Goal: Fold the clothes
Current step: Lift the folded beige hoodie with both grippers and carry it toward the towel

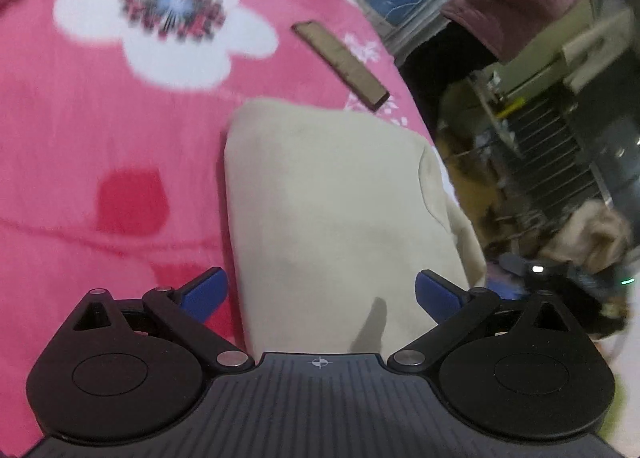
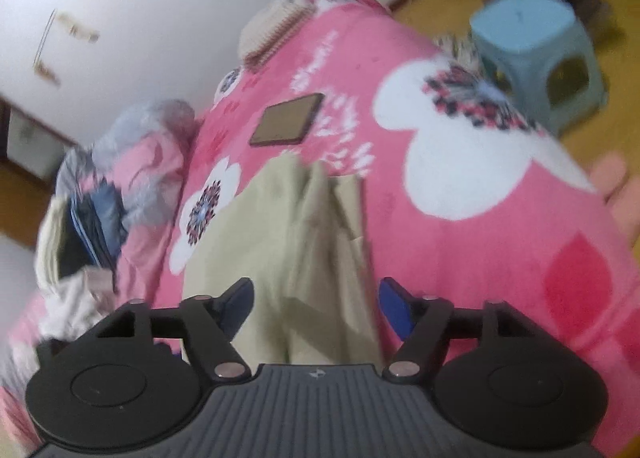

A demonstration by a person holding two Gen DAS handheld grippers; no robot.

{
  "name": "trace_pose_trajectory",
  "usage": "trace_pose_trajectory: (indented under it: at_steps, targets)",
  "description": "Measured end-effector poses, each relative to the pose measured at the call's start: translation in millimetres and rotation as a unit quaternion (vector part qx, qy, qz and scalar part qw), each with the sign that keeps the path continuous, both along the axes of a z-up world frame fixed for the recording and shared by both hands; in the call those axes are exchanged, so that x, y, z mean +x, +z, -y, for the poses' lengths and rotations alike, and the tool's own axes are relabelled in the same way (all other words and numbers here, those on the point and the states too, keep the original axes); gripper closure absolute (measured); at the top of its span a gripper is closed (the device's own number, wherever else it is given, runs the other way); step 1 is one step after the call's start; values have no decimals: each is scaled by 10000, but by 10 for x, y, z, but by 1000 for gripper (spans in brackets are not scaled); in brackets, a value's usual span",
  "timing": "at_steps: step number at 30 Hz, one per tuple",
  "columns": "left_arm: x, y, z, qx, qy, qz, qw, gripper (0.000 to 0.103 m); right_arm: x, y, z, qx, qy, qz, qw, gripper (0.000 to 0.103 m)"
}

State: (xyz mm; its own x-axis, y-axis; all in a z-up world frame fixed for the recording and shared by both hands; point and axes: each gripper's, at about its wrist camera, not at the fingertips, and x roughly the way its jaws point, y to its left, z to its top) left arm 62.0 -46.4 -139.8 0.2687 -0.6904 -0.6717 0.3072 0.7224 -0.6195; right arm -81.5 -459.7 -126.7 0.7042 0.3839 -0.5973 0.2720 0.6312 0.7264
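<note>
A beige garment [image 1: 328, 210] lies folded into a flat block on a pink flowered blanket [image 1: 100, 138]. My left gripper [image 1: 321, 292] hovers over its near end, open, blue pads apart and touching nothing. In the right wrist view the same beige garment [image 2: 280, 242] shows loose folds and layered edges. My right gripper [image 2: 316, 306] stands open above its near end, pads wide on either side of the cloth, not pressing on it.
A dark flat rectangular object [image 1: 340, 62] [image 2: 288, 118] lies on the blanket beyond the garment. A heap of other clothes [image 2: 120, 186] sits at the bed's left. A light blue stool [image 2: 536, 54] stands on the floor. A knitted item [image 2: 268, 34] lies at the far end.
</note>
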Motion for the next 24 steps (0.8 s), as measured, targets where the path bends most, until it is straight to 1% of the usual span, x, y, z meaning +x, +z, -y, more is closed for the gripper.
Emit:
trace_pose_trajectory:
  at_steps: [2,3,4,6,8,12,16,17,18,19,20,21,24]
  targets:
    - [28,-83,8,-48,-56,-96,9999,2,91,-188,73,371,41,-108,9992,27]
    - [35,-110,18,-65,-103,-87,9999,1,134,-255,88,552,112,-106,9984,25]
    - [43,-138,27,-81,-149,-78,9998,1,185,-294,78,673,248,-66,9974,23]
    - [90,-134,84,-126,-284,-16,9995,1,290,-335,41,827,537,24,9951,12]
    - [137,-150,143,-170,-376,-9,9991,1,428,-336,-22,994,932,125,9906,11]
    - [202,-200,255,-219,-392,12,9990,0,724,-343,-201,881,1503,73,9847,6]
    - [177,-205,291,-272,-287,111,9992,0,860,-324,-342,757,1771,143,9812,5]
    - [155,-186,285,-283,-268,135,9991,1,860,-288,-373,626,1814,135,9813,11]
    - [142,-160,278,-306,-257,152,9991,1,851,-251,-399,488,1847,103,9815,19]
    - [131,-132,271,-332,-249,167,9990,2,840,-210,-420,341,1870,66,9817,25]
    - [132,-106,274,-349,-243,171,9989,3,833,-164,-445,172,1883,17,9820,38]
    - [137,-81,280,-365,-237,171,9989,3,826,-132,-454,44,1893,-18,9819,49]
    - [155,26,316,-417,-330,255,9983,4,797,23,-526,-291,2003,86,9793,57]
